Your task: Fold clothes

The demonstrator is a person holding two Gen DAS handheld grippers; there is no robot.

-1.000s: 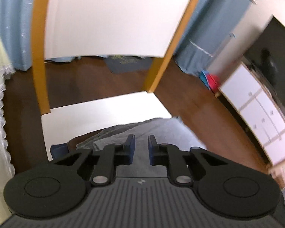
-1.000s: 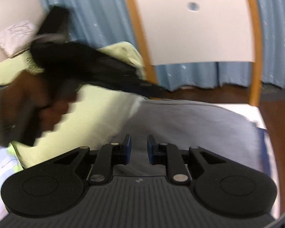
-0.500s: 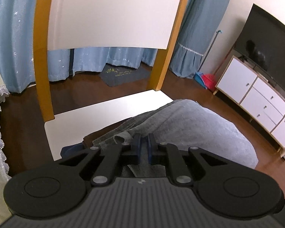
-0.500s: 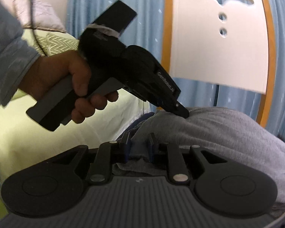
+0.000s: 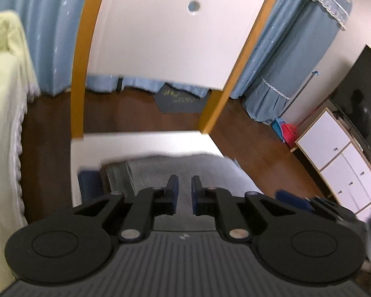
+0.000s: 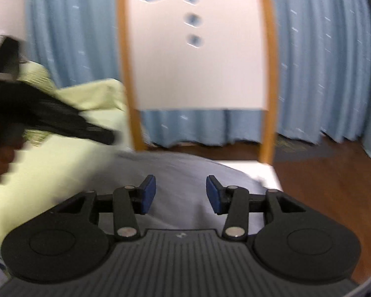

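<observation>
A folded grey garment point(image 5: 175, 167) lies on the white seat of a chair point(image 5: 136, 146), on top of a dark blue garment point(image 5: 89, 180). My left gripper point(image 5: 184, 185) hovers just above the grey garment with its jaws slightly apart and nothing between them. In the right wrist view the grey garment point(image 6: 175, 170) spreads over the seat, and my right gripper point(image 6: 181, 189) is wide open above it and empty. The left gripper point(image 6: 104, 136) shows there too, held by a hand at the left, just off the cloth.
The chair's white backrest point(image 5: 165, 37) with orange posts stands behind the seat. A pale yellow bed cover point(image 6: 49, 153) lies to the left. Blue curtains point(image 6: 321, 61), a dark wooden floor point(image 5: 254, 148), a white cabinet point(image 5: 338, 160) and a TV are around.
Both grippers held the grey garment half a second ago and have now let go. The garment has dropped flat on the seat. Both grippers have lifted off it.
</observation>
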